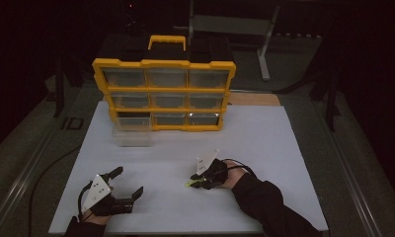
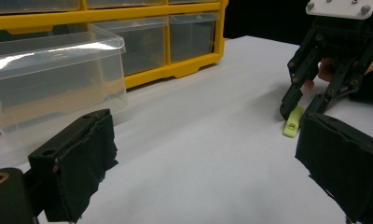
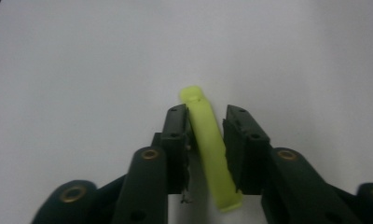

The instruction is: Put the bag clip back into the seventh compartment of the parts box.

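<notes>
From the high view, the yellow drawer organizer (image 1: 164,94) stands upright at the far side of the white board (image 1: 264,148), its black-and-yellow handle on top. A clear plastic drawer (image 1: 132,133) sits on the board just in front of the organizer's lower left corner. Nearer the person, the left gripper (image 1: 130,182) rests low on the board with its jaws spread wide and nothing between them. The right gripper (image 1: 194,180) is toward the middle of the board, its tips down on a small yellow-green piece (image 1: 191,184). The two grippers are well apart, with bare board between them.

In the left gripper view, the left gripper's own black jaws stand far apart at the bottom corners. The clear plastic drawer (image 2: 54,79) is close on the left, in front of the organizer (image 2: 128,18). Across the board, the right gripper (image 2: 302,109) points down at the yellow-green piece (image 2: 293,123), which lies on the board.

In the right gripper view, the right gripper (image 3: 208,135) has its jaws drawn in around the yellow-green piece (image 3: 211,154), which lies slightly slanted between the pads; whether both pads press on it cannot be told.
</notes>
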`<state>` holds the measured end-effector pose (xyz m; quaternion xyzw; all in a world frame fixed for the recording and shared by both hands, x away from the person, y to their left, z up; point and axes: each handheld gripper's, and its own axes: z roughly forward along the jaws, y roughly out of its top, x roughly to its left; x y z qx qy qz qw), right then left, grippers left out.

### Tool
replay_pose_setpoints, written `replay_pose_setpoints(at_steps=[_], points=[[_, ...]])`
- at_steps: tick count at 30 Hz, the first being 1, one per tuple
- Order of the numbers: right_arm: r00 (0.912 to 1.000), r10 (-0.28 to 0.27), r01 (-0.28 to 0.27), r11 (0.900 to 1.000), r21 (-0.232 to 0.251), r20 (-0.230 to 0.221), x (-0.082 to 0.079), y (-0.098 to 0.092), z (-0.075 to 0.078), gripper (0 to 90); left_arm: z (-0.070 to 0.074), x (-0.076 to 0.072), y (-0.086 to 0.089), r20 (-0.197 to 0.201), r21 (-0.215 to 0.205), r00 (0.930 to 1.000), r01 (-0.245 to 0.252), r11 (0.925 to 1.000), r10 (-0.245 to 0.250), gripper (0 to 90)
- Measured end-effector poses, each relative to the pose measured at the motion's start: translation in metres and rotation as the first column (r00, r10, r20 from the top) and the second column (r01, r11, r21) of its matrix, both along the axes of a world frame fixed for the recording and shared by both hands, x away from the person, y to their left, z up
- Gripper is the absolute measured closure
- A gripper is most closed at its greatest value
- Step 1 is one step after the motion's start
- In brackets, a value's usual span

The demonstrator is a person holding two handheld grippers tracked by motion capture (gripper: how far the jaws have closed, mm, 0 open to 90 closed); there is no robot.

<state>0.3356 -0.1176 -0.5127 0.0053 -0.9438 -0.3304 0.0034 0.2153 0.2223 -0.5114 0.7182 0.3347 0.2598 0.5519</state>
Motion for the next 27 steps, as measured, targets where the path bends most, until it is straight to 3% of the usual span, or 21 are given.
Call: replay_pose_setpoints(at_steps=[7,10,17,27], points=[[0.9999,-0.014,0.013,0.999,-0.034,-0.009,0.0,0.004,0.003,78.6,0.0,0.0,0.0,0.002,-0.001,1.0,-0.003,1.0,0.003,4.8],[0.9998,-0.018,0.018,0.998,-0.056,0.012,0.0,0.006,0.008,78.7,0.001,0.0,0.0,0.004,-0.002,1.0,-0.004,1.0,0.004,4.8],[0.9971,-0.075,0.075,0.997,-0.009,0.007,0.006,0.009,0.031,78.6,0.001,-0.001,0.0,0.009,-0.006,0.9999,-0.01,0.9999,0.01,4.8],[0.9881,-0.151,0.152,0.988,0.025,-0.025,0.012,0.015,0.058,78.6,0.001,-0.001,0.0,0.007,-0.005,0.9999,-0.007,1.0,0.007,4.8]])
